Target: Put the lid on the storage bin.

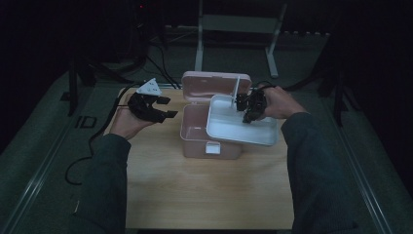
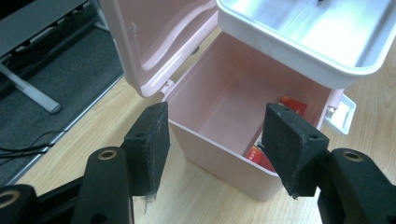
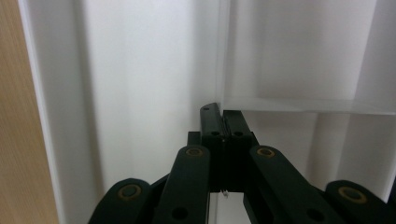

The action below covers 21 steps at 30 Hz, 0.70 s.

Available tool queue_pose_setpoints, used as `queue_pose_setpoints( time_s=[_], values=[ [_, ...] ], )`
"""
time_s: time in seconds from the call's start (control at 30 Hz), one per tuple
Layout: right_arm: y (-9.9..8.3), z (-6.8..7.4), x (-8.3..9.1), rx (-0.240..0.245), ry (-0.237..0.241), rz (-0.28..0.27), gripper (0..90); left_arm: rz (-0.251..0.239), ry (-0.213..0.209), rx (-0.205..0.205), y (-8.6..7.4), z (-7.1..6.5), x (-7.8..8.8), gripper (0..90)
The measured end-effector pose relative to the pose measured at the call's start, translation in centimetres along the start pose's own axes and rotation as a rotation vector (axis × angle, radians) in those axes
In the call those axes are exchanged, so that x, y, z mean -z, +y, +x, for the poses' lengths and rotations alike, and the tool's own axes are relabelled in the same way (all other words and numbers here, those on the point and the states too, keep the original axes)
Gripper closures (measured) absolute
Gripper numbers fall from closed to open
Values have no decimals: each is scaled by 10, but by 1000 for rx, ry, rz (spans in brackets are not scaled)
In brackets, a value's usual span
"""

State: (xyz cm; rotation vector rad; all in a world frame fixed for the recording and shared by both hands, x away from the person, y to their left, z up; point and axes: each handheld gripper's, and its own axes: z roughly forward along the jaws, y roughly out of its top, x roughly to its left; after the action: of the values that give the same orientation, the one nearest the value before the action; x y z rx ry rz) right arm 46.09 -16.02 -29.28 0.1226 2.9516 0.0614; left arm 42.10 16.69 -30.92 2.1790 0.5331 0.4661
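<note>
A pink box (image 1: 195, 131) stands open on the wooden table, its lid (image 1: 214, 87) tipped up at the back. My right gripper (image 1: 248, 105) is shut on the thin upright handle (image 1: 237, 87) of a white inner tray (image 1: 234, 127). It holds the tray above the box's right half, jutting out to the right. In the right gripper view the jaws (image 3: 223, 114) pinch the thin white wall (image 3: 220, 56). My left gripper (image 1: 165, 107) hangs open left of the box with nothing between its pads (image 2: 154, 140). Red packets (image 2: 293, 105) lie inside the box (image 2: 219, 93).
The wooden tabletop (image 1: 204, 190) reaches toward me in front of the box. A white latch (image 1: 212, 147) sticks out of the box's front wall. A metal stand (image 1: 238, 29) and cables (image 1: 160, 68) are on the dark floor beyond the table.
</note>
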Motion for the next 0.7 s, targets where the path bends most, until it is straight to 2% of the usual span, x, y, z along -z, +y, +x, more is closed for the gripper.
queue_pose_setpoints(
  time_s=[0.7],
  values=[
    [44,0,0,54,12,-33,896,-16,7,8,-2,5,7,422]
  ],
)
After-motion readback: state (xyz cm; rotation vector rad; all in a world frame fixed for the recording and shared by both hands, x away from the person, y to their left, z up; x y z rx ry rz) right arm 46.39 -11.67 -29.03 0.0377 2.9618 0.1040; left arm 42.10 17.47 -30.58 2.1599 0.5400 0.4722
